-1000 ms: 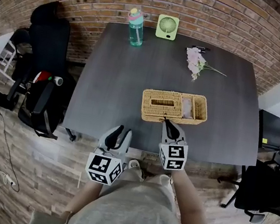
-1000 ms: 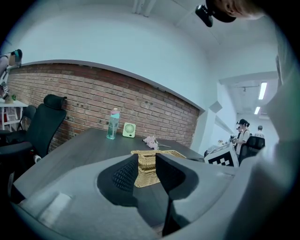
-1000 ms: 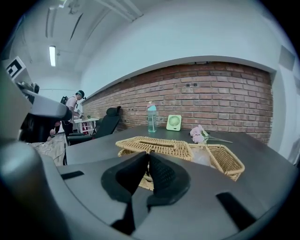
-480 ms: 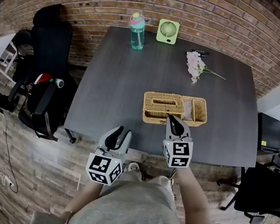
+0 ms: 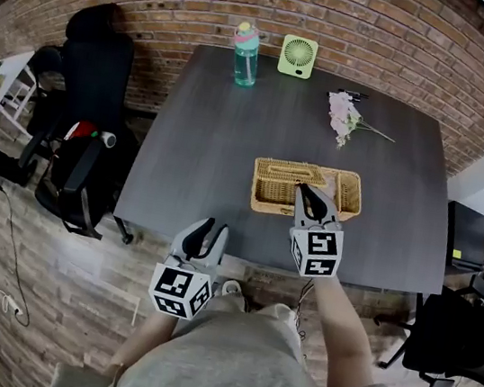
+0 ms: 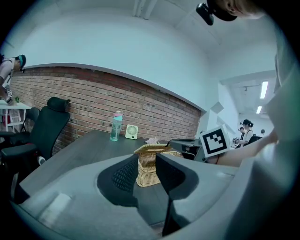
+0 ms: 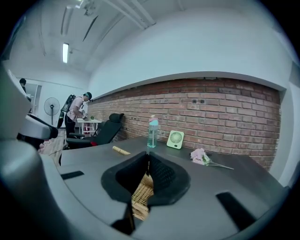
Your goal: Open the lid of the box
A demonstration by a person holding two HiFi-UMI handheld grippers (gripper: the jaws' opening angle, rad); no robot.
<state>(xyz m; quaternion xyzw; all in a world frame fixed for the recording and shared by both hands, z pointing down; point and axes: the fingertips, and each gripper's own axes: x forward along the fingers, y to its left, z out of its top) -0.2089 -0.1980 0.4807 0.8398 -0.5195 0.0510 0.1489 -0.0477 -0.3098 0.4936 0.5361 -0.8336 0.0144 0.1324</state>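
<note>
Head view: the wicker box (image 5: 340, 194) sits by the worktop's (image 5: 205, 137) near edge, right of the middle, with its lid (image 5: 286, 173) over the left part. The right tool (image 5: 303, 189) reaches over that edge to the lid's near rim. The left tool (image 5: 210, 227) hangs just off the near edge. A bottle (image 5: 245, 55) and a fan (image 5: 297, 56) stand at the far edge, with flowers (image 5: 345, 118) towards the far right corner.

Left gripper view: the left tool's jaws stand apart with nothing between them. Beyond them, the lid tilts up off the box.

Right gripper view: the right tool's jaws are nearly together, clamped on the lid's wicker edge.
</note>
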